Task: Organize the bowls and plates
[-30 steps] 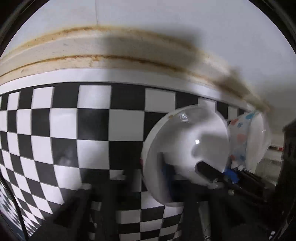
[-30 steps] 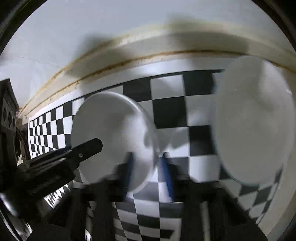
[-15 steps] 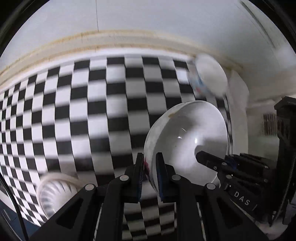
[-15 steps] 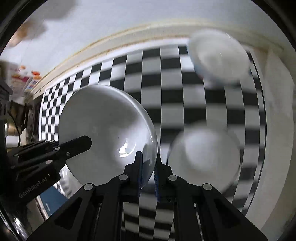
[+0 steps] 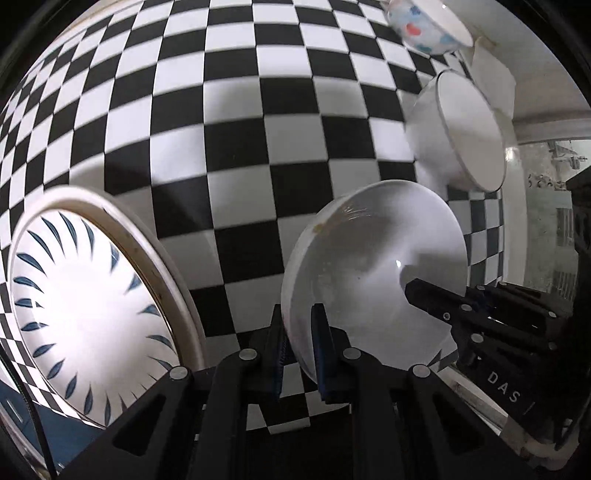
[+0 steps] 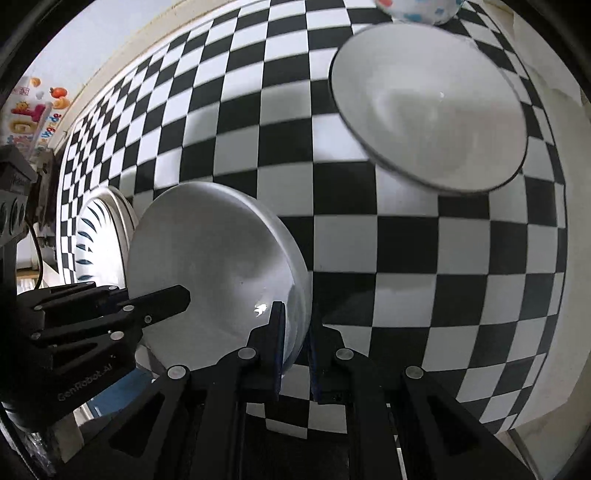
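Note:
A plain white bowl [image 5: 369,266] hangs tilted above the checkered table, held from two sides. My left gripper [image 5: 299,332] is shut on its near rim in the left wrist view, one pad inside and one outside. My right gripper [image 6: 295,325] is shut on the opposite rim of the same bowl [image 6: 214,258]. Each view shows the other gripper's fingers [image 5: 424,295] [image 6: 162,299] reaching over the bowl. A white plate with blue petal marks [image 5: 85,314] lies on the cloth at the lower left.
A white bowl with a thin dark rim [image 6: 428,107] stands on the black-and-white checkered cloth [image 5: 240,122], farther right. Behind it is a bowl with red and blue dots [image 5: 424,26]. The petal plate [image 6: 96,240] lies beyond the held bowl. The table's edge runs along the right.
Both grippers have carried the bowl back from the wall and across the table. The wall has left the view; the petal plate and the dark-rimmed bowl have come in. Both grips held.

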`<state>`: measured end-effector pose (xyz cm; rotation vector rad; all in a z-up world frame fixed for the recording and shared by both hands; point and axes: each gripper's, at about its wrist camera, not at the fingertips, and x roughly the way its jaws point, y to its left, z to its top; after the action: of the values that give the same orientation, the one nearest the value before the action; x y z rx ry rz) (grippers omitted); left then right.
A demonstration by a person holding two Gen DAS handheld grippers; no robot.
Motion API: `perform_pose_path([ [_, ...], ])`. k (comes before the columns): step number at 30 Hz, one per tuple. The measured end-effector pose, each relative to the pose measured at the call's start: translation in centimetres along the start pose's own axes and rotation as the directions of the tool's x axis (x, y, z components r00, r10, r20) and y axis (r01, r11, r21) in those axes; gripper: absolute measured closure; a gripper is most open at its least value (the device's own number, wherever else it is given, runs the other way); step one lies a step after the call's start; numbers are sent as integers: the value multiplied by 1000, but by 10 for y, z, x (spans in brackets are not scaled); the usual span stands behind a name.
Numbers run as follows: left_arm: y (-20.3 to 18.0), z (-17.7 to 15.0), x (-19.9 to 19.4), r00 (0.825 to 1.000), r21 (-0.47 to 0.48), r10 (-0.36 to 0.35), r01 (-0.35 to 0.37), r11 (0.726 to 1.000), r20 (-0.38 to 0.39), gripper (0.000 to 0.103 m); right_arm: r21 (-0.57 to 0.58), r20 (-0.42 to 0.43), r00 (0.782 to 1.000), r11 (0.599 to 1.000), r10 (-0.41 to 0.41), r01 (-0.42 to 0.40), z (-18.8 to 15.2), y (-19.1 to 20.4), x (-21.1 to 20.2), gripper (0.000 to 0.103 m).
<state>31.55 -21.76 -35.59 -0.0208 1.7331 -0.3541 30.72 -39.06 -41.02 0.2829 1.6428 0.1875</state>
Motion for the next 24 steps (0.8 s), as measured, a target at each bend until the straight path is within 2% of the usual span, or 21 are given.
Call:
perform_pose_path([
  [9,-8,-7,26,999,-18,6,-6,1000,-45,91,10,-50,999,1000,0,0,2,6,25,90],
  [13,-5,-11,6,1000,-24,29,-29,999,-10,90,34,-60,997,999,39,-37,3,2,14,89],
  [15,-8,-13,-23,997,-22,51,-49,999,54,88,44,-37,998,998,44,-42,0,-12,-9,83],
  [17,-13,-8,-48,990,-15,64,-62,998,122,81,73,31,998,996,52,-54,-1,-27,-43,69],
  [18,-19,0,-60,984,0,67,-68,998,163,74,92,63,997,994,52,-58,1,-36,-57,64],
  [19,-20,8,-67,981,12,68,-72,997,182,62,115,92,995,992,48,-58,4,-46,-70,54],
  [20,-28,21,-71,976,28,69,-76,997,205,57,141,118,992,988,41,-57,8,-57,-78,44],
  [22,-39,51,-70,971,44,64,-77,996,229,54,195,159,987,980,8,-39,20,-80,-88,41],
  [24,-49,81,-60,978,36,8,-16,999,208,54,237,190,982,971,-18,-28,37,-105,-90,41],
])
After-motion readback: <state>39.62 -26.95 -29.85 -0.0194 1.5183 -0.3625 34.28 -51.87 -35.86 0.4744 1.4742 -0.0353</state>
